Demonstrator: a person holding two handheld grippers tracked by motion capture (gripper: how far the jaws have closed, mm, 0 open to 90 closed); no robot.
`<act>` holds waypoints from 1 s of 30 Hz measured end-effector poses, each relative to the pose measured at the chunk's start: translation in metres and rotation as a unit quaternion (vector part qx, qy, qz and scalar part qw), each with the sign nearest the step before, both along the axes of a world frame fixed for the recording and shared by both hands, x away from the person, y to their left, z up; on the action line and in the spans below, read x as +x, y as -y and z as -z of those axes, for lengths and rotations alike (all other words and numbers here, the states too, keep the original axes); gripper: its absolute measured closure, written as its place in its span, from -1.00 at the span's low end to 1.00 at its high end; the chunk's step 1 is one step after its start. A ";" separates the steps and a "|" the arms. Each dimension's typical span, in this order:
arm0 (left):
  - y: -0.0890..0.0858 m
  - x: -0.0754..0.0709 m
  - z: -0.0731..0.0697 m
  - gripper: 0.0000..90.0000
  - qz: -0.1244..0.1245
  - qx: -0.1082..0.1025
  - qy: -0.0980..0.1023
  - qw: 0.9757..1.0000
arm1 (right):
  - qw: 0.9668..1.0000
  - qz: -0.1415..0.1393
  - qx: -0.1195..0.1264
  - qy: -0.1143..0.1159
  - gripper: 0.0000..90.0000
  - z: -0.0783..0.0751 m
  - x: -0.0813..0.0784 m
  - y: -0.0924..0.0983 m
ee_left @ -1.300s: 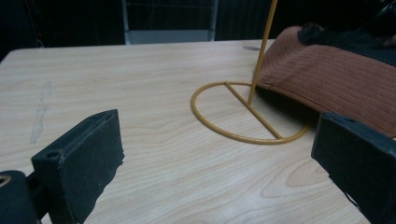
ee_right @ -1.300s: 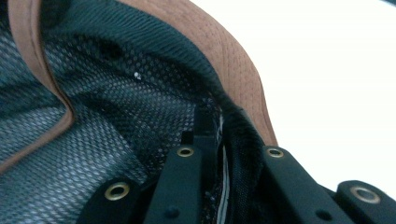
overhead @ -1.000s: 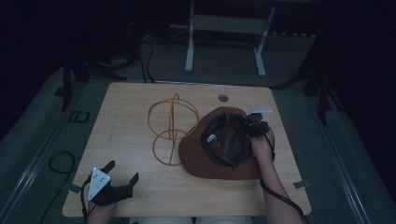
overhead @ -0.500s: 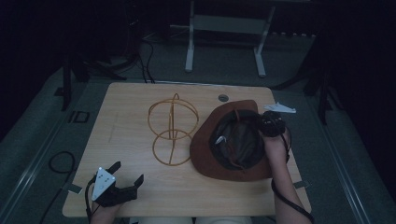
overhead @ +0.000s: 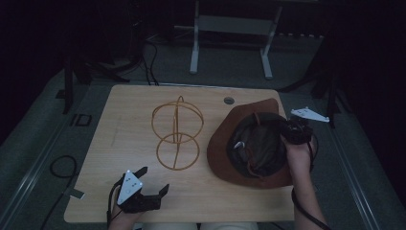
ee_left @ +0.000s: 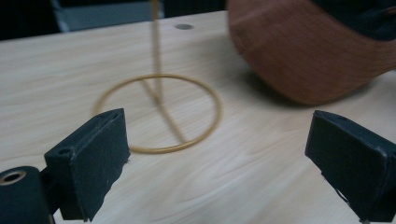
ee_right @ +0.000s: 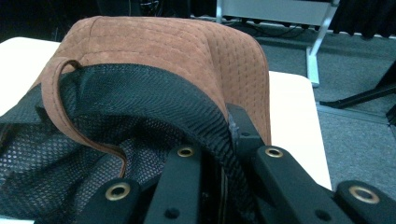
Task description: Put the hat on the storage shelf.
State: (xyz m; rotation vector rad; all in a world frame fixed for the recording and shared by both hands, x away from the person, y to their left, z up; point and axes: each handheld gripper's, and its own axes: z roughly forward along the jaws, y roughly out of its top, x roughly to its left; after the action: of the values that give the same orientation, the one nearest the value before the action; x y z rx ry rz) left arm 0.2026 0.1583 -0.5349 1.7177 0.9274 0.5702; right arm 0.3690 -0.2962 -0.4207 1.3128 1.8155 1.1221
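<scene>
Right gripper pinches hat rim near table right edge. Left gripper spread wide at front edge, free table btw. it and wire stand.

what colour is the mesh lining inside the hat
Black, inside the brown suede hat; the mesh lining shows best in the right gripper view.

No readable text, label, brand, number or sign appears anywhere.
</scene>
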 end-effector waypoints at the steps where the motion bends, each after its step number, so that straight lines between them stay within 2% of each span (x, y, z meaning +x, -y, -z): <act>1: 0.005 0.001 -0.003 -0.85 0.004 -0.005 -0.002 1.000 | 1.000 0.000 0.001 0.001 0.88 0.000 -0.002 0.001; 4: 0.015 0.003 -0.010 -0.85 0.019 -0.005 0.003 1.000 | 1.000 0.002 0.003 0.006 0.88 0.000 -0.006 0.002; 5: 0.026 0.005 -0.017 -0.85 0.021 0.008 0.015 1.000 | 1.000 -0.002 0.004 0.008 0.88 0.000 -0.010 0.003; 8: 0.043 0.012 -0.029 -0.85 0.034 0.025 0.028 0.999 | 1.000 -0.006 0.006 0.012 0.88 0.000 -0.014 0.003; 10: 0.049 0.014 -0.032 -0.85 0.038 0.029 0.032 0.998 | 1.000 -0.007 0.009 0.014 0.88 -0.001 -0.015 0.004; 12: 0.066 0.023 -0.043 -0.85 0.048 0.034 0.043 0.997 | 1.000 -0.007 0.013 0.016 0.88 -0.003 -0.016 0.004; 15: 0.081 0.033 -0.051 -0.85 0.057 0.038 0.052 0.996 | 1.000 -0.008 0.015 0.020 0.88 -0.005 -0.017 0.004; 17: 0.090 0.040 -0.056 -0.85 0.065 0.035 0.052 0.996 | 1.000 -0.009 0.016 0.021 0.88 -0.007 -0.018 0.004; 20: 0.103 0.046 -0.061 -0.85 0.065 0.037 0.062 0.995 | 0.999 -0.009 0.022 0.025 0.88 -0.008 -0.020 0.005; 21: 0.103 0.046 -0.061 -0.85 0.065 0.037 0.062 0.995 | 0.999 -0.009 0.022 0.025 0.88 -0.008 -0.020 0.005; 25: 0.125 0.055 -0.069 -0.85 0.081 0.037 0.058 0.994 | 0.999 -0.010 0.023 0.026 0.88 -0.007 -0.023 0.006; 28: 0.141 0.062 -0.073 -0.85 0.084 0.047 0.064 0.993 | 0.999 -0.012 0.021 0.028 0.88 -0.008 -0.024 0.006; 29: 0.141 0.062 -0.073 -0.85 0.084 0.047 0.064 0.993 | 0.999 -0.012 0.020 0.029 0.88 -0.008 -0.025 0.006; 30: 0.151 0.067 -0.076 -0.85 0.082 0.052 0.069 0.993 | 0.999 -0.012 0.021 0.029 0.87 -0.009 -0.025 0.006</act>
State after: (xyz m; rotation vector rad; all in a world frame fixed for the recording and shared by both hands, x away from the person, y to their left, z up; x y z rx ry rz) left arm 0.2699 0.0071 -0.4586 1.8038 0.6617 0.6279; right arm 0.3437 -0.3022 -0.4118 1.2718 1.7789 1.2062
